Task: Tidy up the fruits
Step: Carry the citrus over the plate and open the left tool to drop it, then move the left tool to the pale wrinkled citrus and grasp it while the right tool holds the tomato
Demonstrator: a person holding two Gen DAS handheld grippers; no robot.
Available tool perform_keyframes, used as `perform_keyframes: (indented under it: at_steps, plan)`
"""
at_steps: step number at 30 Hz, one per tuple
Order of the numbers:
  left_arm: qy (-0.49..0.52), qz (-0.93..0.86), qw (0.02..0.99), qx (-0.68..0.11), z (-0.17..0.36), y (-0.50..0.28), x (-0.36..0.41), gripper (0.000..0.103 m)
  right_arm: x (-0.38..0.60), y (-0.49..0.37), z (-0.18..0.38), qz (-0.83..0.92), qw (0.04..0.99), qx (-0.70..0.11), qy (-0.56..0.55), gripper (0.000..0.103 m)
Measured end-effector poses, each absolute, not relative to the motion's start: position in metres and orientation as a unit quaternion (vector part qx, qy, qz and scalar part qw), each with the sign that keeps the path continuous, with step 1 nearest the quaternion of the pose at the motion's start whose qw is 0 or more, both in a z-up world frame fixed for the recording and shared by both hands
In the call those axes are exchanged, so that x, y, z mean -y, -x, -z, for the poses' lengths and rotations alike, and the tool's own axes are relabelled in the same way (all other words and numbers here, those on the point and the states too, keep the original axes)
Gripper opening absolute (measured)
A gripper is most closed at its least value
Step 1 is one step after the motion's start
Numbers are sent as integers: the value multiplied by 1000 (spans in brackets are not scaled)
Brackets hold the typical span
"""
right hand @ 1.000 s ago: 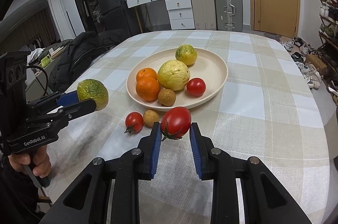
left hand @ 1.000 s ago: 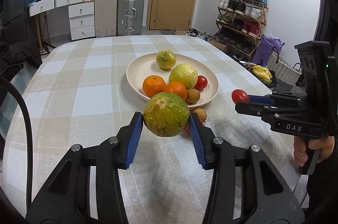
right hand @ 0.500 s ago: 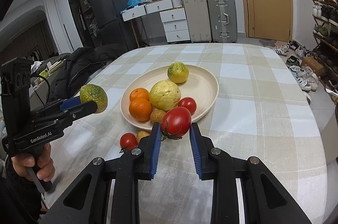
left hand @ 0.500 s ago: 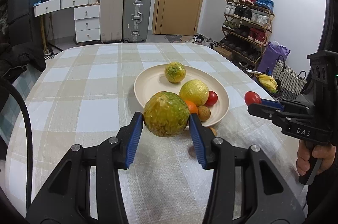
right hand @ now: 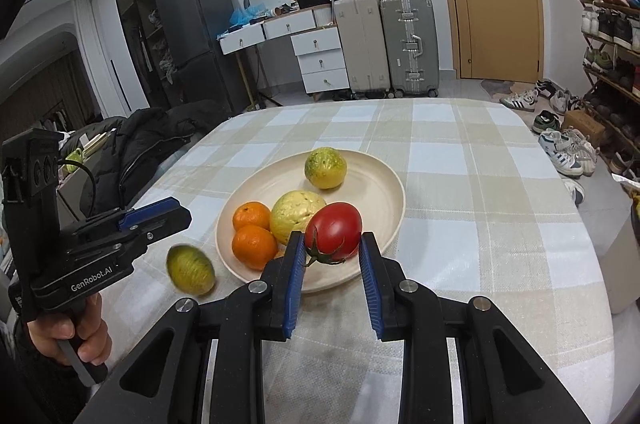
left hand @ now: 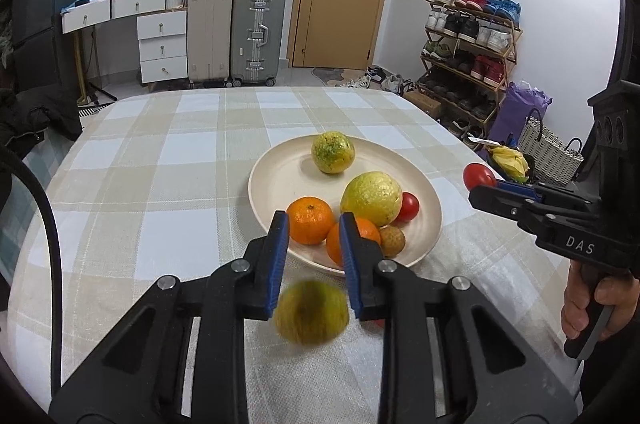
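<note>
A cream plate (left hand: pixel 280 175) (right hand: pixel 384 191) on the checked tablecloth holds two oranges (left hand: pixel 310 220), two yellow-green fruits (left hand: pixel 333 152), a small tomato (left hand: pixel 410 207) and a small brown fruit (left hand: pixel 392 240). My left gripper (left hand: pixel 314 220) (right hand: pixel 154 214) is open and empty near the plate's front edge. A green-yellow fruit (left hand: pixel 311 312) (right hand: pixel 190 268), blurred by motion, is below its fingers, out of the grip. My right gripper (right hand: pixel 330 244) (left hand: pixel 486 183) holds a red tomato (right hand: pixel 334 231) (left hand: pixel 478 175) between its pads, above the plate's near rim.
Something red (left hand: pixel 376 324) shows behind my left gripper's right finger on the cloth. Behind the table stand suitcases (left hand: pixel 258 31), a drawer unit (left hand: pixel 162 47) and a door. A shoe rack (left hand: pixel 468 63) and baskets stand at the right; a dark coat (right hand: pixel 152 139) lies at the left.
My left gripper has opened and the green-yellow fruit has dropped out of it toward the cloth. Both grippers have moved closer to the plate; the tomato stays in the right one.
</note>
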State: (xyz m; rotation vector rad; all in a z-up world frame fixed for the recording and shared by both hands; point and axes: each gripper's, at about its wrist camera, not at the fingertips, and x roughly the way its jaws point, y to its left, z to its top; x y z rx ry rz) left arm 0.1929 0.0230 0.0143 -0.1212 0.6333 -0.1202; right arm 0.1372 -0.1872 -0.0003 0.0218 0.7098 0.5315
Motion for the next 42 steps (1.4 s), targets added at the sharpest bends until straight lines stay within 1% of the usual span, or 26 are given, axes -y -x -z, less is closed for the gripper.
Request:
perform_keyframes:
  at_steps: [5,8,12,14,15,16,18,21,22,23,24,26,31,34,36,40,42]
  plan:
    - [63,48,929,-361,13,-207,-31,23,186,-140,8,-258,900,-352,-4,28]
    - [74,48,927,-365,19,-206,-37,23,187,-138,10,-261,899,-352,-5,28]
    - [70,48,931,-355,12,-195,-41,24,189,-135,13,-263,898,-352,-8,28]
    - [67,55,931,-355,9,-186,-40,25,190,-131,11,-263,900,-348,-8,28]
    - [63,59,932,-353,7,-180,-38,33,192,-129,9,-264,901,-344,-9,28]
    - [60,59,932,-351,7,-176,-37,49,193,-127,8,-266,901,-342,-10,28]
    - [57,59,933,-350,7,-167,-34,65,193,-125,6,-267,902,-338,-8,28]
    - [61,66,928,-363,11,-162,-30,74,198,-125,8,-251,901,-353,1,28]
    - [60,69,925,-370,13,-163,-28,75,203,-125,10,-244,900,-362,0,30]
    - [54,70,923,-374,15,-164,-26,75,207,-127,13,-241,894,-378,-3,39]
    - [47,69,923,-375,17,-164,-23,75,212,-127,17,-243,886,-394,-8,50]
    - [35,68,920,-385,21,-165,-19,75,223,-120,25,-242,874,-422,-12,51]
    - [38,67,911,-406,30,-171,-20,75,233,-83,37,-264,858,-440,6,52]
    - [38,66,909,-409,32,-173,-21,75,240,-64,39,-287,849,-444,-9,56]
    - [41,64,909,-411,32,-174,-22,75,239,-48,40,-292,849,-440,5,65]
    - [46,62,909,-410,33,-174,-24,75,232,-20,46,-284,855,-429,62,65]
    - [47,62,908,-411,33,-174,-25,75,233,-13,52,-279,855,-432,67,64]
